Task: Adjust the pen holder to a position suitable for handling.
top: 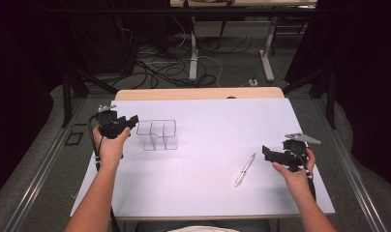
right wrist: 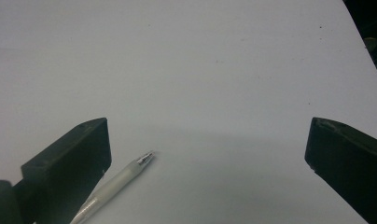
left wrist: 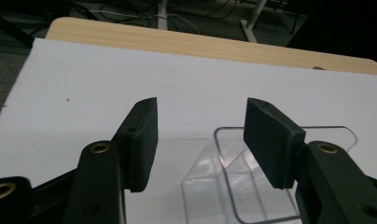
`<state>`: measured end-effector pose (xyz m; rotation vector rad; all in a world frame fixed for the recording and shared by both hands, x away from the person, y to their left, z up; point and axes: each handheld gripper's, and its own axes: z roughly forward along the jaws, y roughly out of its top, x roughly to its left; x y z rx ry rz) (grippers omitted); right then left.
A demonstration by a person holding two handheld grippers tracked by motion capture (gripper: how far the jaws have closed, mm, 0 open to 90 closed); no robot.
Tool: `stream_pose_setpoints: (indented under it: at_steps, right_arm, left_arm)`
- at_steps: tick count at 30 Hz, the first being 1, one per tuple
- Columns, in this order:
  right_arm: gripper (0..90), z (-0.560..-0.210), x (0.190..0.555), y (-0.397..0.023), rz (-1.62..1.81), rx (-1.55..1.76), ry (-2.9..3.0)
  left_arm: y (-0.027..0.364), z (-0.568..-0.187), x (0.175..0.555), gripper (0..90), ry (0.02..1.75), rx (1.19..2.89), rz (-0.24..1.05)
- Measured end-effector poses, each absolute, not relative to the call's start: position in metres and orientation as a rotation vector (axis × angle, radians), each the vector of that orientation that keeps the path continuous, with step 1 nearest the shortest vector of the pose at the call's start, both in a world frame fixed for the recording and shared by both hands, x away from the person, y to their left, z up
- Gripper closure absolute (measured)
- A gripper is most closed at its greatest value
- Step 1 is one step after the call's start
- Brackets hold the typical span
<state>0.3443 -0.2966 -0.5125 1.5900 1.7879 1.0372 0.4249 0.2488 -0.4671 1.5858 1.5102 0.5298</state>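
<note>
On the left side of the white-covered bench (top: pixel 203 193), the left gripper (top: pixel 128 121) sits just beside a clear plastic organizer (top: pixel 157 134), a small tray split into compartments. Seen along the left gripper view, its fingers (left wrist: pixel 142 140) stand apart with nothing pressed between them; the organizer (left wrist: pixel 252 186) lies low between and under the right-hand finger, its near rim crossing below that pad. Nothing is clamped. Over on the right, the right gripper (top: pixel 268 153) rests with its fingers (right wrist: pixel 70 172) spread wide and empty, and a pen (top: pixel 245 169) lies on the bench just to its left, tip (right wrist: pixel 146 157) pointing away beside the left pad.

The step in hand looks like getting a hold on the organizer, or steadying it, so the pen can go in. To do it well, the left hand should straddle one thin wall squarely, one pad inside a compartment and one outside, then close gently: clear plastic is slick and light, and a skewed pinch would tip or skid it. The right should line both pads across the pen's barrel near its middle before closing
</note>
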Motion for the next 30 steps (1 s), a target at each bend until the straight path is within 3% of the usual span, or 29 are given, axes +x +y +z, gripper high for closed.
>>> stream_pose_setpoints:
  at_steps: [5, 12, 18, 30]
  right_arm:
    - [0.4, -0.513, 0.344, -0.296, 1.036, 1.595, 1.785]
    - [0.5, -0.513, 0.345, -0.296, 1.035, 1.596, 1.787]
    - [0.6, -0.514, 0.345, -0.297, 1.028, 1.578, 1.798]
    - [0.8, -0.515, 0.345, -0.298, 1.024, 1.586, 1.786]
  left_arm:
    - [0.258, -0.475, 0.427, 53.0, 1.506, 1.601, 0.528]
    - [0.267, -0.491, 0.434, 75.9, 1.526, 1.611, 0.470]
    - [0.267, -0.502, 0.440, 89.5, 1.538, 1.647, 0.441]
    - [0.253, -0.506, 0.443, 89.9, 1.465, 1.767, 0.380]
